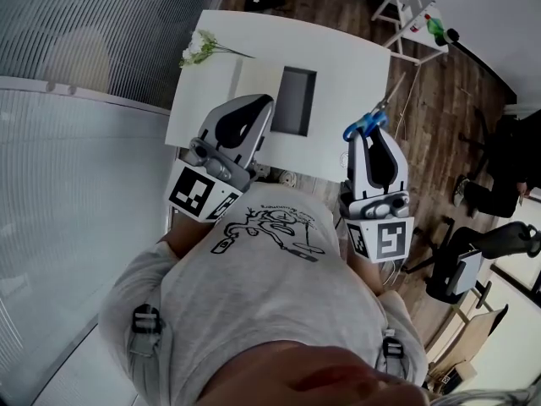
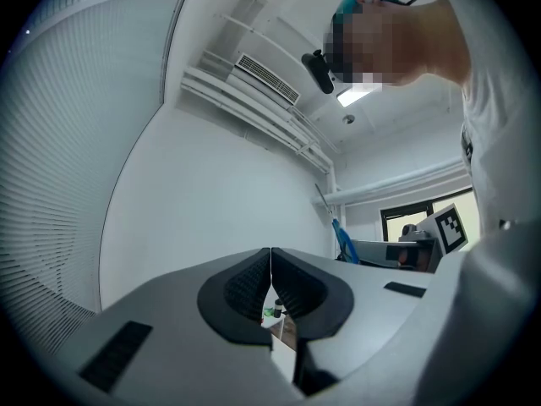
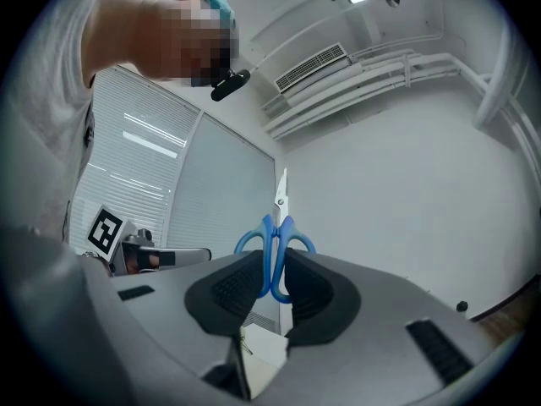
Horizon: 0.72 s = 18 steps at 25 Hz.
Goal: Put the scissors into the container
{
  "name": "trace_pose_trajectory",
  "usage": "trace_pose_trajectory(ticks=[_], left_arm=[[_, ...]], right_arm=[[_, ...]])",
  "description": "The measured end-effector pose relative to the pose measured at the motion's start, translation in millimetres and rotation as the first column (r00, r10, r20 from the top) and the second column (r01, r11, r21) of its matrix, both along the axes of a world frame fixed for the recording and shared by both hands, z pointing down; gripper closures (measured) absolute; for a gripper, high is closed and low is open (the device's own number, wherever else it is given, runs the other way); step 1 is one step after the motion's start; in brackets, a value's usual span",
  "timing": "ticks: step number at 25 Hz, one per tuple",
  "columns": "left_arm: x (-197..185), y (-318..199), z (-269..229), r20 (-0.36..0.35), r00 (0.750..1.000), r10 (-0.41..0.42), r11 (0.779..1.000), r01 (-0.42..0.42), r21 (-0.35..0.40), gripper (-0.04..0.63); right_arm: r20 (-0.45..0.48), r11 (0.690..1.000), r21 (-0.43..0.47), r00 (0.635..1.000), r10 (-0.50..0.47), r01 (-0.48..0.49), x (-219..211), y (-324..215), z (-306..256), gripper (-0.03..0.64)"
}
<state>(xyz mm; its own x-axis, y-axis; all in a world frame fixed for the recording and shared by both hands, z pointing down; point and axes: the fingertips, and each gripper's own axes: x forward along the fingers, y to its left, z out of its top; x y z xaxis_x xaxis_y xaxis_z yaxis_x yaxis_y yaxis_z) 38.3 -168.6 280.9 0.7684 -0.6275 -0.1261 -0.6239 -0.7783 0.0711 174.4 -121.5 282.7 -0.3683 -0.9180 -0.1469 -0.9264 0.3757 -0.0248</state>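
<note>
Two tools: left hand-held gripper (image 1: 256, 104) and right hand-held gripper (image 1: 372, 135), side by side over the near edge of the white desk (image 1: 338, 62).
Left hand-held gripper (image 2: 270, 262): pads pressed together, nothing between them.
Right hand-held gripper (image 3: 275, 271): pinching the scissors (image 3: 275, 231) by the blue handle loops, blades pointing away past the tips.
Scissors (image 1: 366, 125): in the air by the desk's right edge, apart from the container.
Container (image 1: 293, 100): grey, rectangular, on the desk beyond both tools.
Flowers (image 1: 199, 49): white sprig at the desk's far left corner.

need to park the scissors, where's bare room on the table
Bare table between the container and the right edge, and along the far edge right of the flowers. Crowded near left, where the left gripper hangs over it.
</note>
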Motion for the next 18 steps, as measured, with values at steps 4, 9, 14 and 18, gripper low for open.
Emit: trace_pose_trajectory(ticks=[4, 9, 14, 18], left_arm=[[-13.9, -10.1, -1.1, -0.006, 1.0, 0.015, 1.0, -0.015, 0.008, 0.574], [-26.7, -13.1, -7.8, -0.02, 1.0, 0.019, 1.0, -0.019, 0.02, 0.574], [-26.3, -11.3, -11.7, -0.025, 0.999, 0.032, 0.999, -0.031, 0.024, 0.574], [-30.2, -8.0, -9.0, -0.028, 0.999, 0.037, 0.999, -0.036, 0.024, 0.574]], right_arm=[[-0.004, 1.0, 0.005, 1.0, 0.014, -0.014, -14.2, -8.7, -2.6, 0.532], [-0.012, 1.0, 0.012, 1.0, 0.027, -0.026, -24.5, -10.9, -7.7, 0.532], [-0.016, 0.999, 0.008, 0.999, 0.032, -0.032, -26.6, -7.3, -11.3, 0.532], [-0.024, 1.0, 0.003, 0.999, 0.03, -0.03, -32.4, -5.5, -6.5, 0.532]])
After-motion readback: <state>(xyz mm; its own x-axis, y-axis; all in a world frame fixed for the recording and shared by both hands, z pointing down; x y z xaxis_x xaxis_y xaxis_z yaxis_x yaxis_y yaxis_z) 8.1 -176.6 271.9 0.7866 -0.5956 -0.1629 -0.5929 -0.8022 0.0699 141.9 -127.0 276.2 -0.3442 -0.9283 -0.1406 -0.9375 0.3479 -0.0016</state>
